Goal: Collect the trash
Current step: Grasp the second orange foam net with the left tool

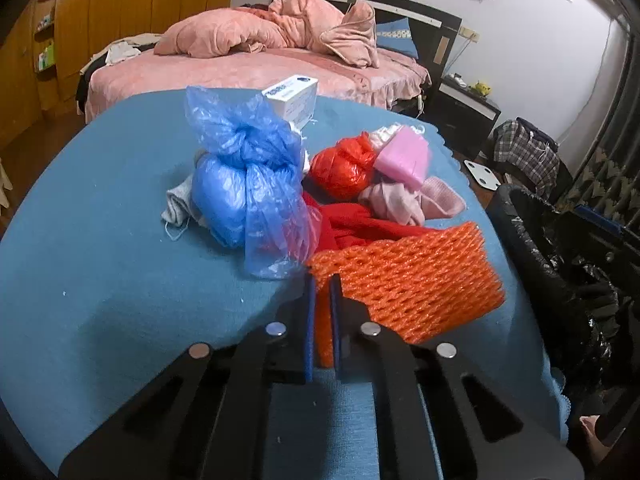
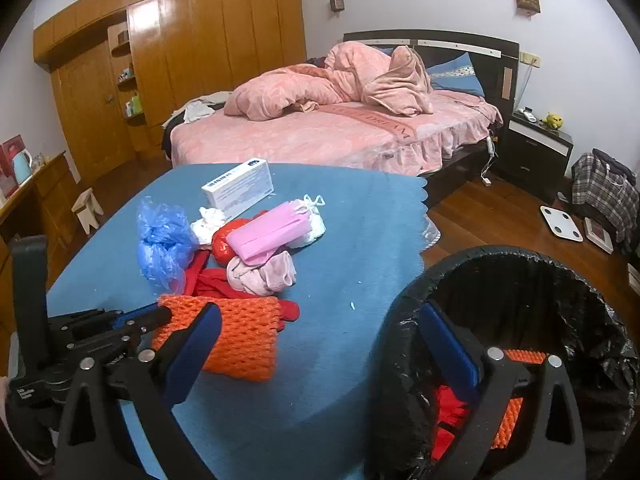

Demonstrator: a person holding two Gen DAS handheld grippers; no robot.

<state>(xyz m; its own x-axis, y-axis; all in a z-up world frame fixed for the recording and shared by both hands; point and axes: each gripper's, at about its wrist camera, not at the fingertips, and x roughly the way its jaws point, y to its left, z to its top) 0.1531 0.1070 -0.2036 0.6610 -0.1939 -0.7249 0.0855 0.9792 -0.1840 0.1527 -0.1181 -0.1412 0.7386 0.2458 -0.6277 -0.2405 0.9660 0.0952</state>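
Orange foam netting [image 1: 404, 280] is clamped in my left tool [image 1: 323, 300], my right tool [image 2: 320, 344] gapes empty beside the bin [image 2: 600, 304], bags remain on the counter [image 2: 320, 360].

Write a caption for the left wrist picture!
Left tongs pinch orange foam net on blue table.

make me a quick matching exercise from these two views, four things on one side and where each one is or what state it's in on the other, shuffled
Things:
1. orange foam net
2. white box
3. bin
4. right gripper

States:
A. lined with a black bag
B. open, nothing between its fingers
C. pinched by the left gripper
D. at the far end of the blue table

Pairs: 1-C, 2-D, 3-A, 4-B
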